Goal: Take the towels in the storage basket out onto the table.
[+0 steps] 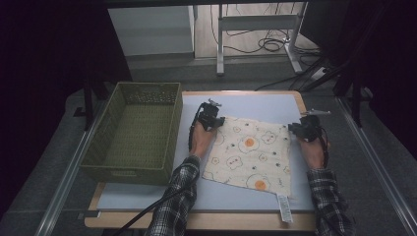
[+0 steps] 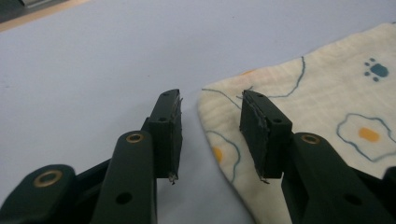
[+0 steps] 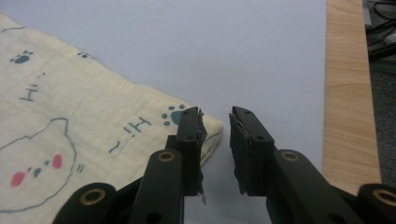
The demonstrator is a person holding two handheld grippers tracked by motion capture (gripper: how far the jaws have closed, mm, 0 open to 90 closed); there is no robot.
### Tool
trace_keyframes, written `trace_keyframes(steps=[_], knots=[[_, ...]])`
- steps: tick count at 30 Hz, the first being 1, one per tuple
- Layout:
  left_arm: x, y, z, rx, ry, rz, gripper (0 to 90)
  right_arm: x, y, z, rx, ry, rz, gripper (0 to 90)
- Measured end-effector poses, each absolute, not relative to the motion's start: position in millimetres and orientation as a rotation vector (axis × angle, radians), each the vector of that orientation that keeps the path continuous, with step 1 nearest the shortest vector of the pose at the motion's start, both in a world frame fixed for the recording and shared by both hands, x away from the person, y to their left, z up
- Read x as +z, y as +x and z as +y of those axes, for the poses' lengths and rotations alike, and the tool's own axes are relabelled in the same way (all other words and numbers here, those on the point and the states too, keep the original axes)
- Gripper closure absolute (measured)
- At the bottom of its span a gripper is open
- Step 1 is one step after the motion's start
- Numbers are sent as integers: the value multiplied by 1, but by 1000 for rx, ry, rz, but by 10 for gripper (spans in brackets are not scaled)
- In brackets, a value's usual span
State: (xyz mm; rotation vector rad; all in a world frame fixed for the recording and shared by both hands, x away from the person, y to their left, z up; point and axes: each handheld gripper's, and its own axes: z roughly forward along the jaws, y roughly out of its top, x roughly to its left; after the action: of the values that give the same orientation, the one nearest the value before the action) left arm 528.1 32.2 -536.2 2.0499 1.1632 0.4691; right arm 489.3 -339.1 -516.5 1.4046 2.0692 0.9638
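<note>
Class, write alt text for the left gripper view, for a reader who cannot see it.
The left hand-held gripper hovers with its two black jaws apart, straddling the corner of a cream cloth printed with fried eggs and a blue paw print. The cloth lies flat on a pale blue table mat, one jaw over the mat and one over the cloth.

Right gripper (image 3: 215, 140): jaws parted, straddling the cloth's corner, pads not pressing it.
Cloth (image 3: 70, 126): cream, printed with paw marks, "Hi" and a cat face; lies flat at left.
Counter (image 3: 261, 51): pale blue top, wooden edge at right.
</note>
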Motion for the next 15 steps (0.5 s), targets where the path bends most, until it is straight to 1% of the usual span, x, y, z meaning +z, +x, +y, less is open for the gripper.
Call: trace_keyframes(steps=[3, 5, 6, 7, 8, 9, 11, 14, 15], knots=[[-537, 531, 31, 492, 2030, 1183, 555, -520, 493, -337, 942, 1391, 2084, 675], [-537, 533, 31, 517, 2033, 1197, 519, -521, 495, -336, 940, 1385, 2079, 644], [-538, 534, 31, 504, 2030, 1196, 527, -522, 495, -335, 936, 1379, 2078, 647], [-538, 534, 31, 485, 2031, 1183, 555, -521, 496, -334, 935, 1379, 2081, 652], [-538, 534, 31, 471, 2035, 1169, 607, -521, 496, -332, 929, 1380, 2081, 690], [-538, 533, 30, 449, 2032, 1155, 681, -521, 495, -330, 929, 1378, 2086, 739], [-538, 533, 29, 429, 2034, 1146, 779, -520, 495, -326, 927, 1393, 2103, 842], [-537, 533, 31, 376, 2021, 1151, 867, -517, 494, -322, 908, 1413, 2123, 877], [-536, 534, 32, 357, 2020, 1158, 878, -516, 494, -321, 901, 1412, 2131, 880]])
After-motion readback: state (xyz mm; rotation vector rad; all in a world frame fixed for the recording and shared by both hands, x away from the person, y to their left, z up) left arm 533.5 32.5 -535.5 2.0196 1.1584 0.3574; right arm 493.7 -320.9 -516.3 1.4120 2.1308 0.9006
